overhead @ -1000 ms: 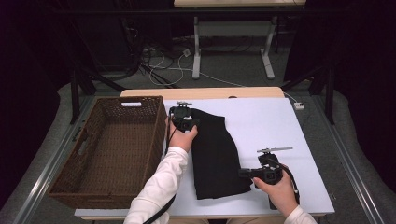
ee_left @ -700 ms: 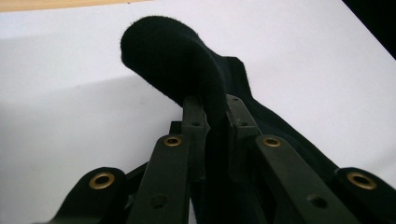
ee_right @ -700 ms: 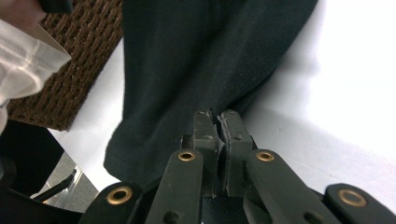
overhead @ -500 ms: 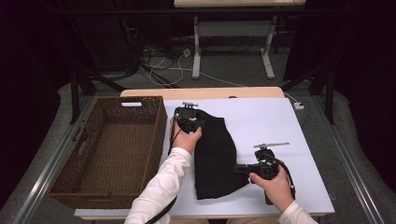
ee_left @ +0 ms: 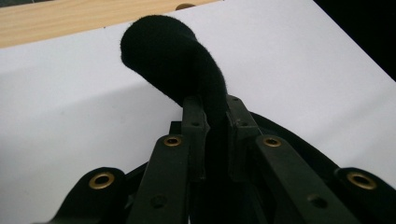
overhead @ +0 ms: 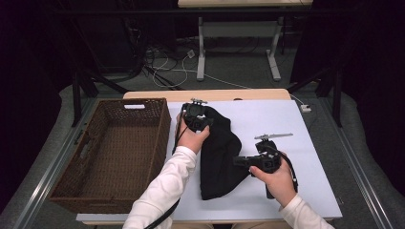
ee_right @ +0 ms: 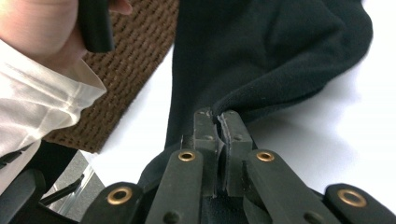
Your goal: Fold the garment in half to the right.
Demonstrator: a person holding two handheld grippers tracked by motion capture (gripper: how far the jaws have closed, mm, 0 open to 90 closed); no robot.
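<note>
- Black cloth (overhead: 217, 157): dark fleece-like fabric at the centre of the high view, lying on the white table cover (overhead: 296, 129), bunched at its upper end and spreading toward the lower middle of the frame. No label, brand or writing can be read on it.
- Left gripper (overhead: 197, 119): at the upper centre of the high view, at the cloth's upper end, held in the left hand (overhead: 191, 138). In the left gripper view its jaws are clamped on a rolled fold of the cloth (ee_left: 173, 56), which bulges above them at the upper centre.
- Right gripper (overhead: 241, 161): right of centre in the high view, at the cloth's right edge, held in the right hand (overhead: 274, 176). In the right gripper view its jaws are pressed together on a thin pinch of the cloth's edge (ee_right: 271, 51).
- Wicker basket (overhead: 71, 176): brown, rectangular, at the left of the high view, just beside the cloth; a small white tag (overhead: 134, 106) sits on its far rim, and any writing on it is too small to read.
- White sleeve (overhead: 162, 191): on the left forearm, lower centre of the high view.
- Table (overhead: 210, 94): a wood edge shows beyond the white cover.
</note>
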